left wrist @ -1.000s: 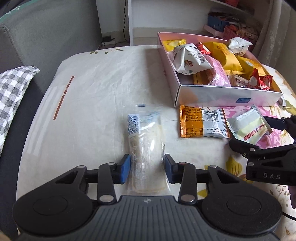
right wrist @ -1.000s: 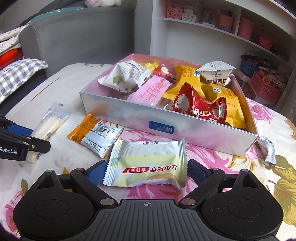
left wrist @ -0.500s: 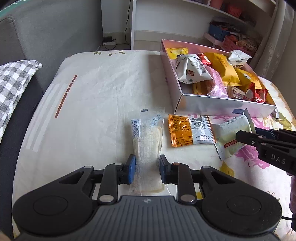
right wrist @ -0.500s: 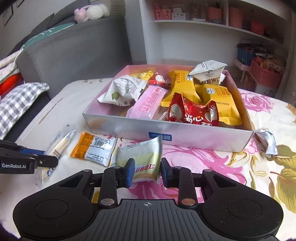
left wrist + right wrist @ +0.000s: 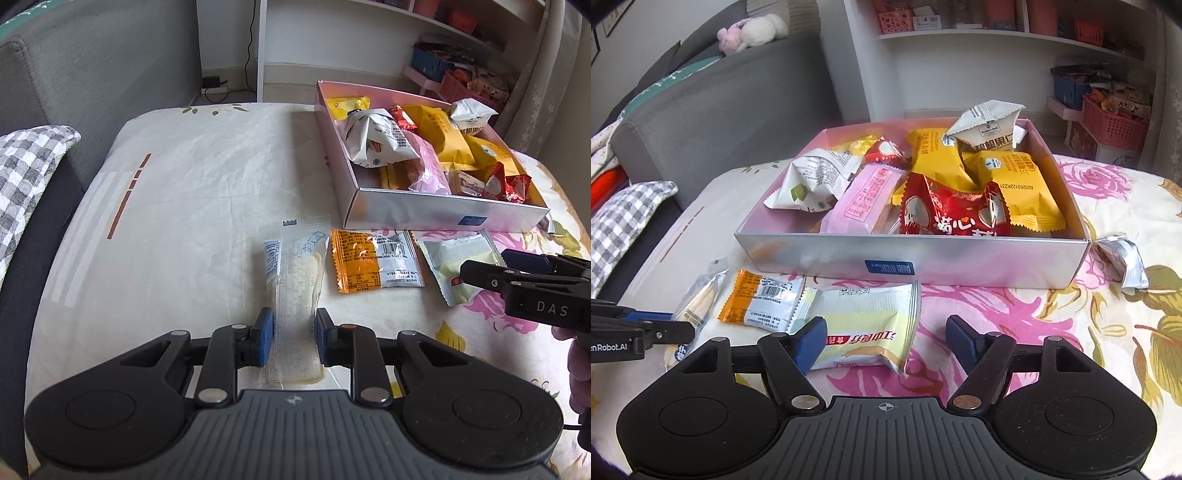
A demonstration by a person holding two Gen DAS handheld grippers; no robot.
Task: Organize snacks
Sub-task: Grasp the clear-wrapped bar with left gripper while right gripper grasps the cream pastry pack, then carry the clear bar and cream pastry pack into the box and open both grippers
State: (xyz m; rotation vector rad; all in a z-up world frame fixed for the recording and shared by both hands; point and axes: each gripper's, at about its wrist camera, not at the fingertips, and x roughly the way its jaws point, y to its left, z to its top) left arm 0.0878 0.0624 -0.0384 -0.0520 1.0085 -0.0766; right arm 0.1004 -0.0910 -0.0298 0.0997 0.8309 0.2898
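While the left gripper (image 5: 294,341) has clamped the clear packet (image 5: 297,291), the right gripper (image 5: 886,341) fingers are reopening, dropping the pale-yellow packet (image 5: 862,325); regrasp required.

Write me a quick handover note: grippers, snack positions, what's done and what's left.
Left gripper: fingers shut on the clear wafer packet, still on the tablecloth.
Right gripper: opening, the white-yellow packet loose between its fingers.
Orange packet lies between those two, in front of the box.
Silver packet lies beside the box's right corner.
Done: many snacks boxed.
Left: box these four.
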